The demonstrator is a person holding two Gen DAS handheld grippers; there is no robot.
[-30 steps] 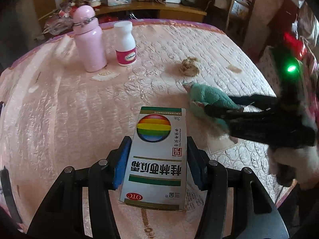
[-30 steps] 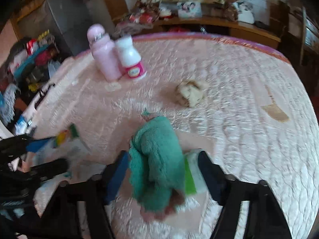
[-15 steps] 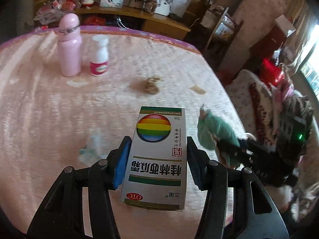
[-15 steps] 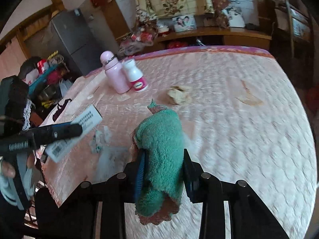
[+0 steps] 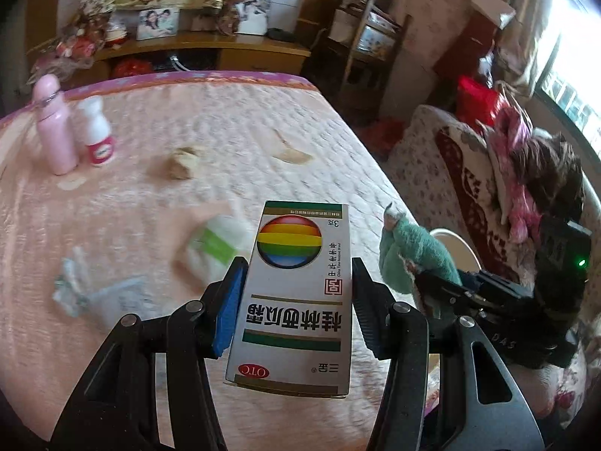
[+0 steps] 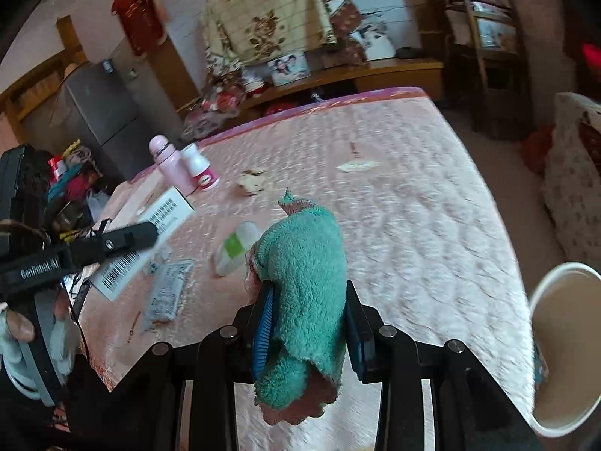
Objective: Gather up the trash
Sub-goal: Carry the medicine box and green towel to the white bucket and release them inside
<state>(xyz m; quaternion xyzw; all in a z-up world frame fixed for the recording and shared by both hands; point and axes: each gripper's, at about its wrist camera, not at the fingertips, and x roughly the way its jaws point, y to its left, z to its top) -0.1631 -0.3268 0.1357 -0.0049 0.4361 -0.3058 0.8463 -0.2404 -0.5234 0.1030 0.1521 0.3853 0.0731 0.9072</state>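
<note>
My left gripper is shut on a white medicine box with a rainbow circle, held above the pink quilted bed. My right gripper is shut on a green fuzzy cloth, also seen in the left wrist view. A white bin stands off the bed's right edge, rim visible in the left wrist view. Loose trash lies on the bed: a white-green packet, a clear wrapper, a crumpled brown wad, a peel scrap.
A pink bottle and a white pill bottle stand at the bed's far left. A wooden cabinet with photos is behind the bed. A chair and a sofa with clothes are to the right.
Both grippers have lifted up and back from the bed with the box and the cloth, swinging right. The white bin has come into the right wrist view.
</note>
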